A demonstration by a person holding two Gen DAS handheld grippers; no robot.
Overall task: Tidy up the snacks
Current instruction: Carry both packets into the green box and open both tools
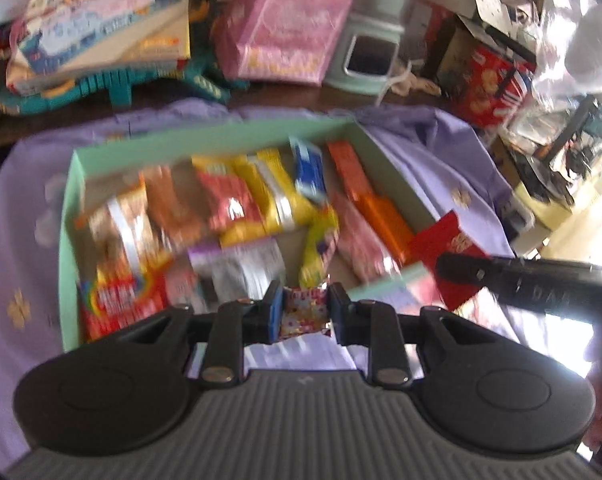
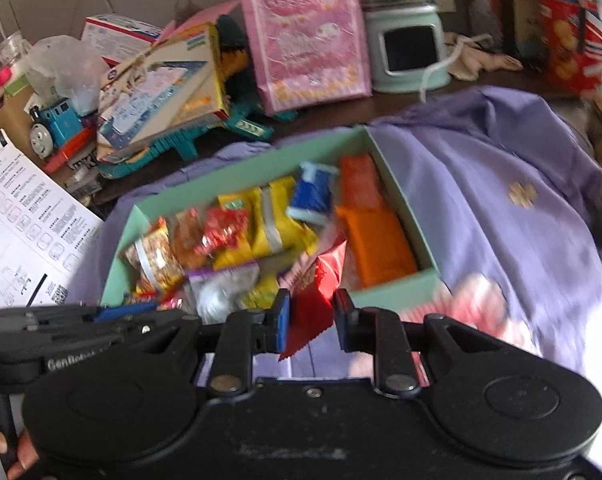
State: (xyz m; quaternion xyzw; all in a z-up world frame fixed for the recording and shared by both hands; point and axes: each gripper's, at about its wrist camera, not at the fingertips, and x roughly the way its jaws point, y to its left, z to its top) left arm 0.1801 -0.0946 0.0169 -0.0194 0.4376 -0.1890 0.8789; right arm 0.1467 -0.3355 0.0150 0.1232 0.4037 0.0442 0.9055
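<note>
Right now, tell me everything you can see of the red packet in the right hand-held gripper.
The red packet is a flat, shiny foil-like pouch with a zigzag-cut lower edge and gold print too blurred to read. The right hand-held gripper pinches it between its pads, tilted, over the near wall of the mint-green box. Its top end reaches over the snacks in the box; whether it touches them cannot be told.

Bright daylight from right, blown-out glare, heavy motion blur, fisheye-warped dark corners
</note>
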